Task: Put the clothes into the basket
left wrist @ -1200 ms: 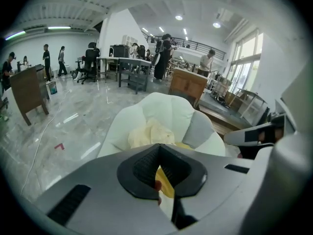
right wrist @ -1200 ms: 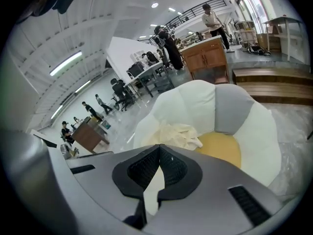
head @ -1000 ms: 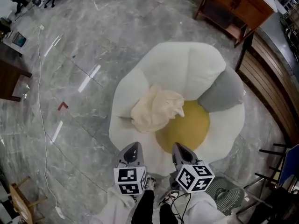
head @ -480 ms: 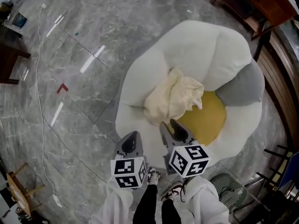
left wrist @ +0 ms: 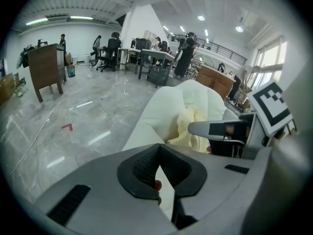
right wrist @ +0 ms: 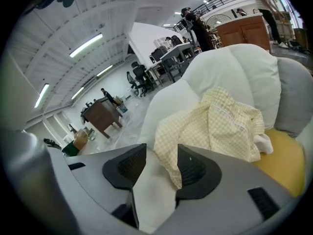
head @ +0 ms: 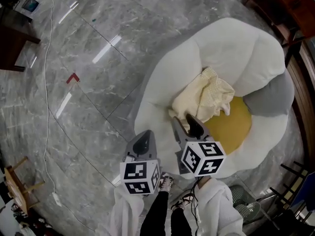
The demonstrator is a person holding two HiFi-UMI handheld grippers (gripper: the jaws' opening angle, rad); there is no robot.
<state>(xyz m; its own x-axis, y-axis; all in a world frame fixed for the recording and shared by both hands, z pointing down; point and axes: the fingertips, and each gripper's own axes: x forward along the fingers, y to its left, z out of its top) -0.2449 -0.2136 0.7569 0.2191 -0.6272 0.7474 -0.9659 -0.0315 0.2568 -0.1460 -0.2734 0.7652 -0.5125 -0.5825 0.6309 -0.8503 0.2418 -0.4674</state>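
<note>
A cream-yellow checked garment (head: 204, 97) (right wrist: 220, 126) lies crumpled on a big white flower-shaped cushion seat (head: 236, 48), over its yellow centre (head: 231, 129). My right gripper (head: 186, 124) (right wrist: 161, 168) sits at the garment's near edge. Its jaws are opening, and a fold of the cloth hangs just past the right pad without being pinched. My left gripper (head: 145, 139) (left wrist: 159, 173) hovers over the seat's near-left rim, jaws shut and empty. A greenish mesh basket (head: 246, 208) shows partly at the bottom right, behind my right sleeve.
The seat has a grey petal (head: 273, 95) on its right. A wooden cabinet (head: 290, 4) stands beyond it. On the marble floor lie a white cable (head: 47, 107) and a red tape mark (head: 73, 76). A wooden stool (head: 17, 186) stands at the bottom left.
Both grippers have moved forward and down toward the seat. The right gripper reached the garment's near edge and its jaws went from shut to apart.
</note>
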